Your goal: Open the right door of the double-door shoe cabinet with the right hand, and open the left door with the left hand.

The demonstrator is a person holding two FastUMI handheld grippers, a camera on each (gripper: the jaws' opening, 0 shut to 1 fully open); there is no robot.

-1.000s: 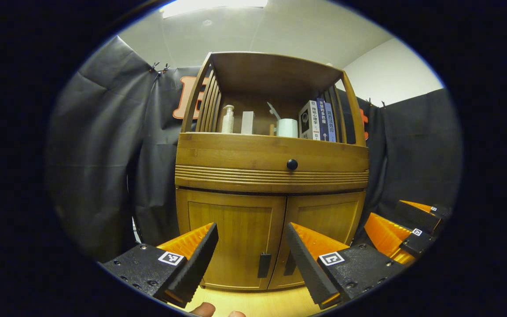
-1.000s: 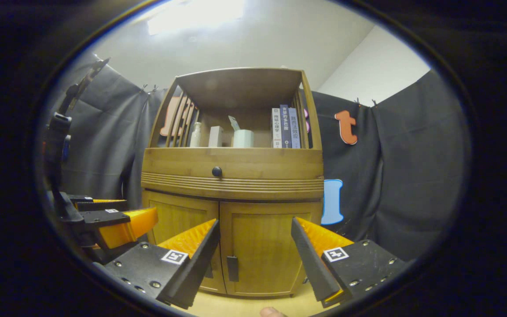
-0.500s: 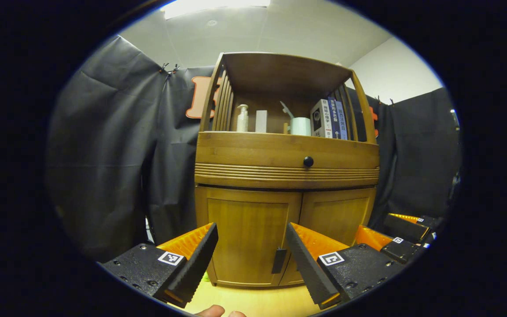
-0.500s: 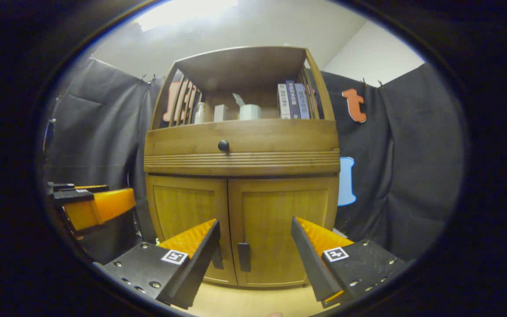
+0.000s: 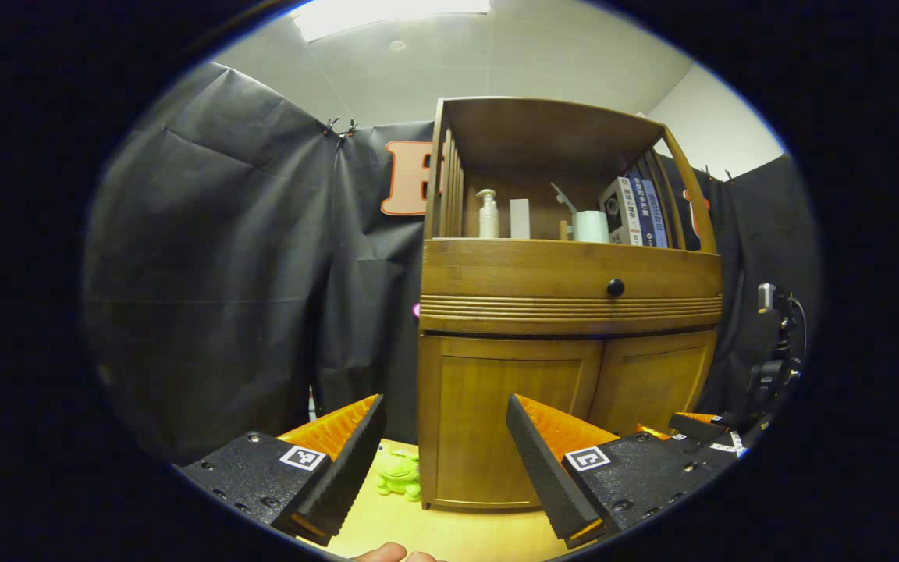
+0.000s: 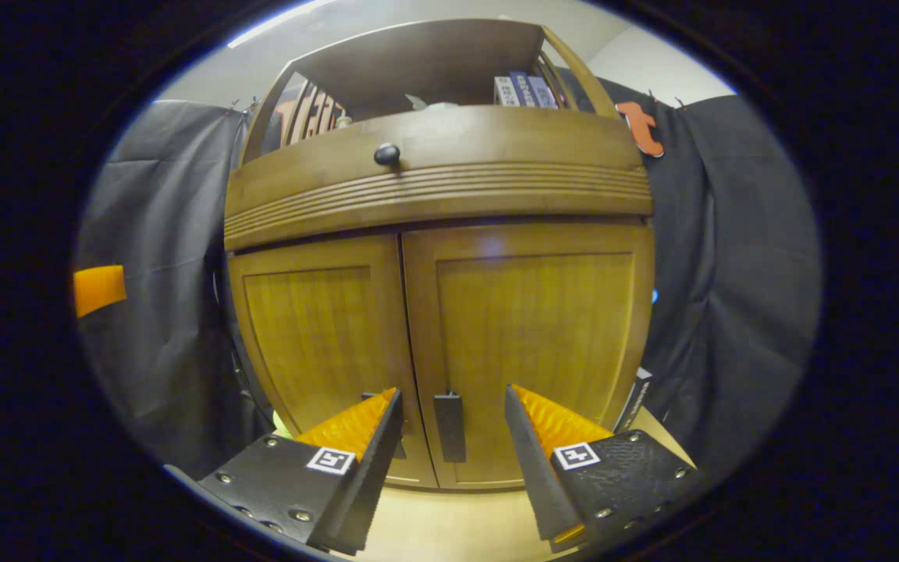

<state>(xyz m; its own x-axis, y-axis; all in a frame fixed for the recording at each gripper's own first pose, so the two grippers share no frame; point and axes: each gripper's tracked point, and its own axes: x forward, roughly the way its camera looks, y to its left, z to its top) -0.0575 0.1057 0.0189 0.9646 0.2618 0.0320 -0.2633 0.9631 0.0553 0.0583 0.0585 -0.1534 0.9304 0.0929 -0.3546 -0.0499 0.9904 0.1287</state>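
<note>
Warm brown wood fills my sight: the shoe cabinet stands straight before my right claw, both of its lower doors closed. The right door and the left door meet at a seam down the cabinet's middle, and the dark handle of the right door hangs just beside that seam, low on the panel. My right claw's two fingers stand spread wide, one on each side of that handle, not touching it as far as I can tell. Above the doors runs a ribbed band with a round dark knob.

My left claw sits farther back and off toward the cabinet's left corner, its fingers also spread wide and gripping nothing. From there I see the cabinet's left door closed, and on the open shelf above, a pump bottle, a white cup and some books. A small green toy frog lies on the pale floor just beside the cabinet's left corner.
</note>
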